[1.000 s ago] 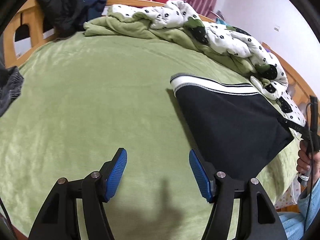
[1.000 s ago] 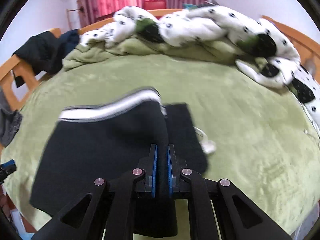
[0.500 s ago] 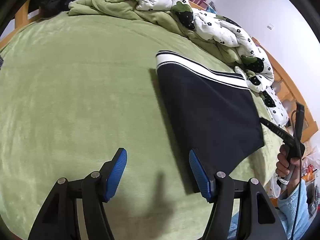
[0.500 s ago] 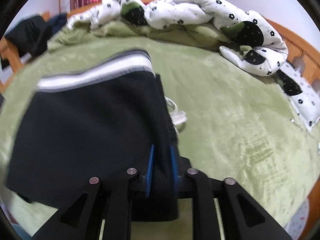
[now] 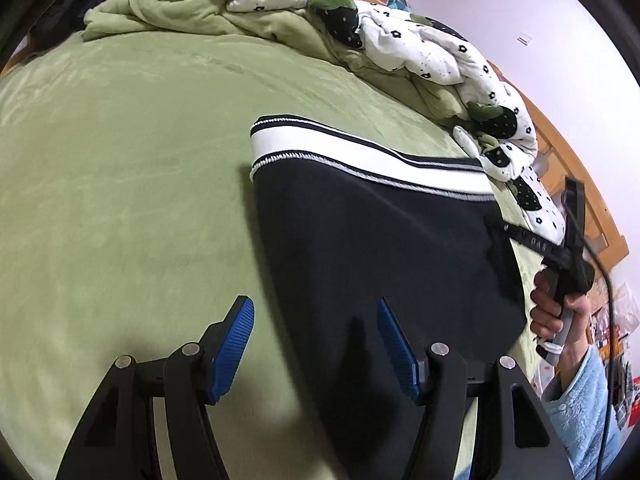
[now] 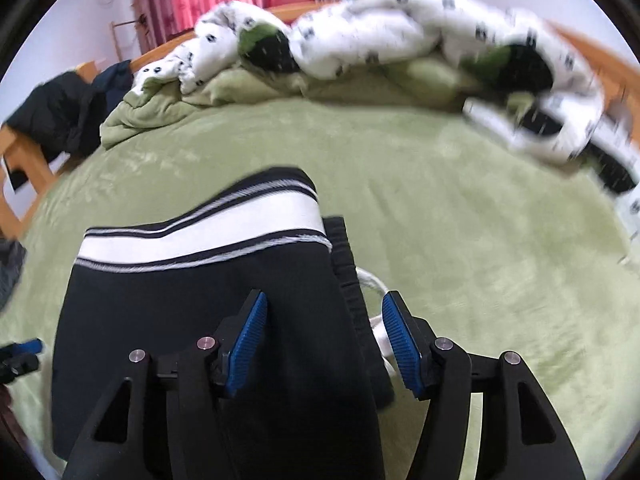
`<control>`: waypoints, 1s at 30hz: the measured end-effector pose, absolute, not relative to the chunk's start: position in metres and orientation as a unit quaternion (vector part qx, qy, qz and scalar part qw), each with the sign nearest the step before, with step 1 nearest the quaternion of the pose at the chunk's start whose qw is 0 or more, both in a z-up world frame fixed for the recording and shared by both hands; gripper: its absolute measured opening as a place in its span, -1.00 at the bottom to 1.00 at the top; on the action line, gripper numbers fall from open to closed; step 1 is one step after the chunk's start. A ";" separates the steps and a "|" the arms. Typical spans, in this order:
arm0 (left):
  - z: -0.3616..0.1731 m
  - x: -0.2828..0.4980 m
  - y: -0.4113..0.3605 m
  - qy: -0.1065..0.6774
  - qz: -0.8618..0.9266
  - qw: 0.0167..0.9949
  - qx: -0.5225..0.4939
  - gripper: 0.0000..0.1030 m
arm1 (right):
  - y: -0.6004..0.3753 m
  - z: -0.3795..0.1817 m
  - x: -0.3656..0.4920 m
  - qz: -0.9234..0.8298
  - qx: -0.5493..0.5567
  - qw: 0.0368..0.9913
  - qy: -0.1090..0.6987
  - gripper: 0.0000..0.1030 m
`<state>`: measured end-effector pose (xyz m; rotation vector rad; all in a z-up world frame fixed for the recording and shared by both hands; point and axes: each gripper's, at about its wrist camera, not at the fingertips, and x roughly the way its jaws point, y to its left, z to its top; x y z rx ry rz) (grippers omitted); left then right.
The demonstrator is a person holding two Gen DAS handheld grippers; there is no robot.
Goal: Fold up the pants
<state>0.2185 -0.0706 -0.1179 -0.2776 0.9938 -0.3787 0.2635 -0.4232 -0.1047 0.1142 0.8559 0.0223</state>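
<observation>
We see the black pants [image 5: 380, 248] lying folded on the green bedspread [image 5: 120, 184], their white-striped band [image 6: 200, 236] toward the rumpled quilt [image 5: 400, 36]. Our left gripper [image 5: 316, 344] hangs with its jaws held apart over the near edge of the pants, nothing pressed between the blue pads. Our right gripper [image 6: 322, 340] has just been opening: its jaws stand apart over the black cloth, the pads clear of it, a white drawstring [image 6: 372, 280] beside its right finger
</observation>
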 end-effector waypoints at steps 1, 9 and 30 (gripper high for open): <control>-0.125 0.228 -0.072 0.473 -0.180 0.851 -0.139 0.18 | -0.428 -0.113 0.271 0.017 0.061 0.903 0.425 0.15; -0.170 0.259 -0.075 0.475 -0.206 0.826 -0.223 0.22 | -0.435 -0.141 0.295 0.056 0.051 0.903 0.424 0.20; -0.075 0.210 0.022 0.378 -0.178 0.877 -0.236 -0.80 | -0.346 -0.069 0.242 0.128 0.108 0.896 0.412 -0.68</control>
